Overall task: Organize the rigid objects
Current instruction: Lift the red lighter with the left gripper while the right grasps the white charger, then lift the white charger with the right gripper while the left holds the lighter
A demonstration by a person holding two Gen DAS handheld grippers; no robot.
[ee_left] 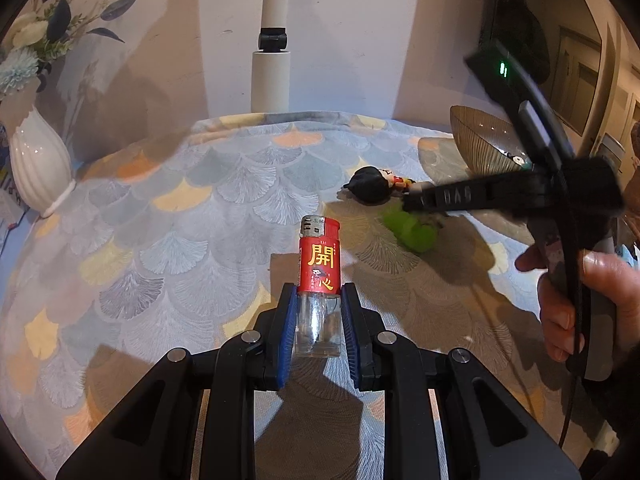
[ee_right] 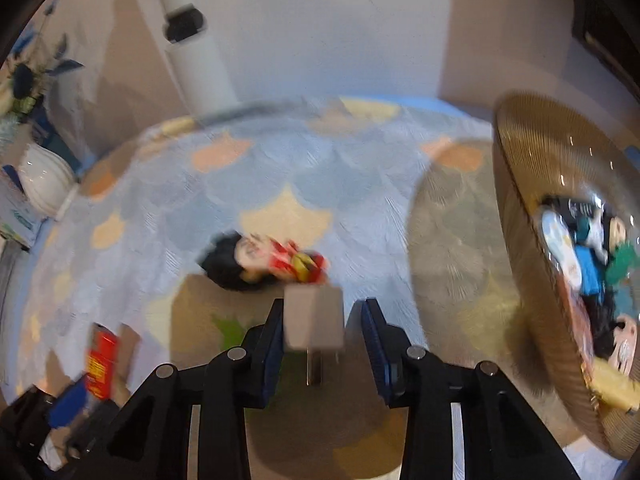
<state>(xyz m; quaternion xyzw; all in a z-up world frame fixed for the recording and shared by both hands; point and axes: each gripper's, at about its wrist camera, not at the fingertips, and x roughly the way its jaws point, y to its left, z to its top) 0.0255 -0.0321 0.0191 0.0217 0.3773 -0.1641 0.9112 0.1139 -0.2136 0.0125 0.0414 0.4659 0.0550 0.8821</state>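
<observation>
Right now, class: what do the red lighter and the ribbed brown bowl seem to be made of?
Red lighter: probably plastic, with a clear see-through base, printed red wrap and dull metal cap. Ribbed brown bowl: likely tinted glass or clear plastic; translucent, glossy highlights, contents visible.

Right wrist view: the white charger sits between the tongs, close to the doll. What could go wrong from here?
1. The charger seems to touch only one pad of the right tongs. A gap shows on the other side, so lifting now could twist or drop it.
2. The doll lies just beyond the tips and could get nudged.
3. The left tongs grip the lighter only by its clear lower end, so it may pivot.
</observation>
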